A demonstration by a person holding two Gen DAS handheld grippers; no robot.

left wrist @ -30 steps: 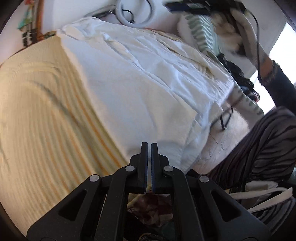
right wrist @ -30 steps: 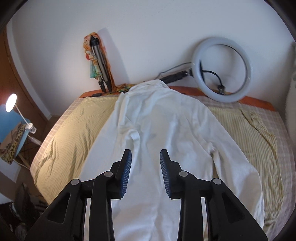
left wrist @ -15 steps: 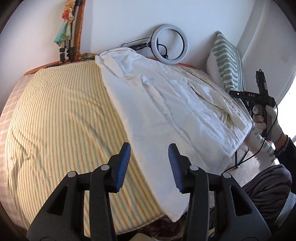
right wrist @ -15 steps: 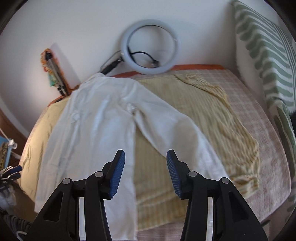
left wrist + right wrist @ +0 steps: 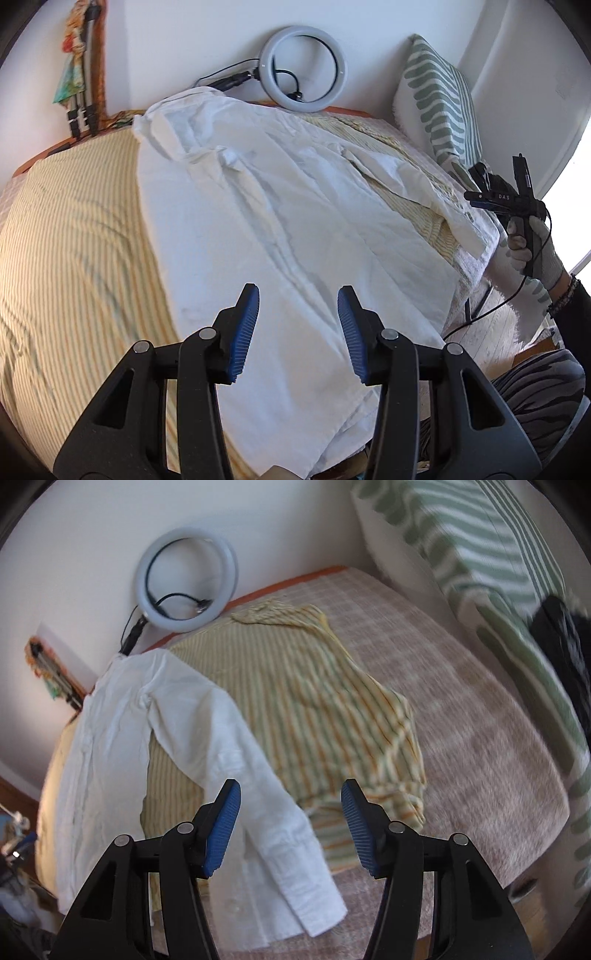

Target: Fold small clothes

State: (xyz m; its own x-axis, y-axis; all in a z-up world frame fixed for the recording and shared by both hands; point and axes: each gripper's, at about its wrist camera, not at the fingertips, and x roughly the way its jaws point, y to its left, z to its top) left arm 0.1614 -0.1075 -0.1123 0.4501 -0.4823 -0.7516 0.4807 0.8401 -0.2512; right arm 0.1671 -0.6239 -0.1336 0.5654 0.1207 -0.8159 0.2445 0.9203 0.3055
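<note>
White shirt (image 5: 280, 221) is being left spread on the bed (image 5: 480, 738) (sleeve over a striped garment (image 5: 314, 701)); left gripper (image 5: 298, 328) spread, empty; right gripper (image 5: 291, 825) being opened, nothing pinched.

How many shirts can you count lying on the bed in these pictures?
2: a white shirt spread along the bed, one sleeve stretched sideways, and a yellow striped shirt lying partly under that sleeve. Others may be hidden.

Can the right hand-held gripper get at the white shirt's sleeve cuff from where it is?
Probably yes. The right hand-held gripper has nothing in it, its jaws are opening, and the white shirt's sleeve cuff lies flat and uncovered on the bed just below its fingertips.
</note>
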